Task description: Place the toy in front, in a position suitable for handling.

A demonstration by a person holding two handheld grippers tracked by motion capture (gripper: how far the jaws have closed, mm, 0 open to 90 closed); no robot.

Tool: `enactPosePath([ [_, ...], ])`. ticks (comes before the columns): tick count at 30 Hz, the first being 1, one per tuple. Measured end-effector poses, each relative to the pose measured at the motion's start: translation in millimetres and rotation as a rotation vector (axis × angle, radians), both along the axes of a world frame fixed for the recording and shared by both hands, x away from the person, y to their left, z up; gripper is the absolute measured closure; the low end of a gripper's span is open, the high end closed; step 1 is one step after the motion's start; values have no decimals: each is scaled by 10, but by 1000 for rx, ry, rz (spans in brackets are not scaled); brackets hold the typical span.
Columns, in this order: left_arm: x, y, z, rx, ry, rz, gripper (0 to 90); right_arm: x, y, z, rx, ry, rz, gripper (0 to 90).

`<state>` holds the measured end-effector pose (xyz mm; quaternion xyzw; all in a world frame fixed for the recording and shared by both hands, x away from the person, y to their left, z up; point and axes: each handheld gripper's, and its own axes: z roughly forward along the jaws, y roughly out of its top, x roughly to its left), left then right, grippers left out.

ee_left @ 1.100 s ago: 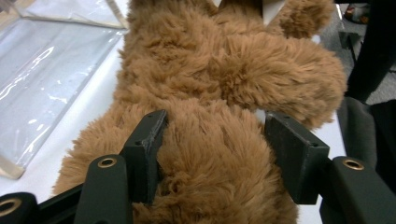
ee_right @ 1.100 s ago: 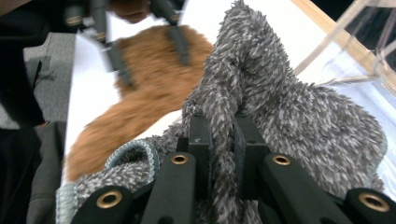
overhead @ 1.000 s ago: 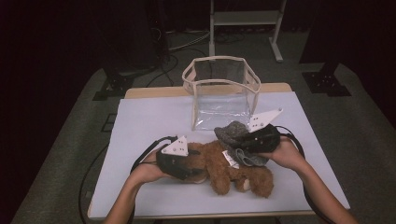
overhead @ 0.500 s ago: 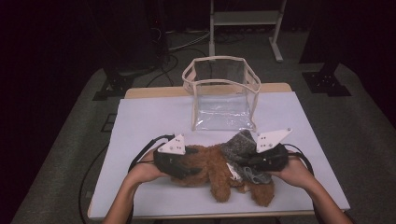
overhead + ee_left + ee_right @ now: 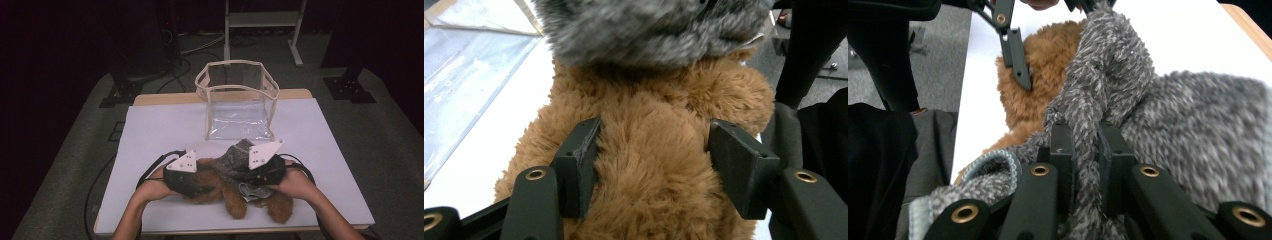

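A brown teddy bear point(image 5: 235, 206) lies on the white table point(image 5: 160, 130) near its front edge. My left gripper point(image 5: 199, 182) is shut on its body. In the left gripper view the pads point(image 5: 583, 150) press into the fur of the bear point(image 5: 659, 95), and the jaws have just closed a little further. A grey fuzzy garment point(image 5: 231, 159) lies over the bear's upper part. My right gripper point(image 5: 248, 177) is shut on a fold of it. The right gripper view has that gripper point(image 5: 1083, 135) pinching the grey garment point(image 5: 1198, 115), with the bear point(image 5: 1048, 55) behind.
An open clear plastic bag point(image 5: 237, 105) with a beige rim stands upright at the back middle of the table. Behind the table are a white metal stand point(image 5: 262, 20) and cables on the grey floor. Bare tabletop lies left and right of the bag.
My right gripper has carried the grey garment nearer the front edge and then left, over the bear. The left hand has stayed on the bear.
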<state>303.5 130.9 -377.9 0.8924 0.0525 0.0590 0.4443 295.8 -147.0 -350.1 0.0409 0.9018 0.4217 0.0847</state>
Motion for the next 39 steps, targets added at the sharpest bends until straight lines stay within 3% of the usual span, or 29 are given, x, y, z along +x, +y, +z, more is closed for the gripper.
enactPosePath([
  [8, -10, -45, 19, 12, -7, -2, 378, -208, -635, -163, 17, 54, -87, 791],
  [12, -12, -46, 15, 12, -6, -1, 376, -223, -804, -179, 21, 73, -117, 791],
  [14, -16, -43, 17, 18, -9, -4, 375, -219, -779, -123, 24, 56, -112, 791],
  [20, -46, -55, 25, 26, -19, -19, 373, -63, -441, 139, 53, -2, -72, 791],
  [26, -80, -41, 23, 30, -24, -34, 370, 86, -134, 142, 19, -7, -35, 790],
  [34, -107, -92, 38, 21, -21, -61, 370, 19, -429, -122, 96, 69, -74, 791],
  [39, -111, -83, 31, 14, -17, -58, 370, -100, -566, -194, 115, 67, -83, 792],
])
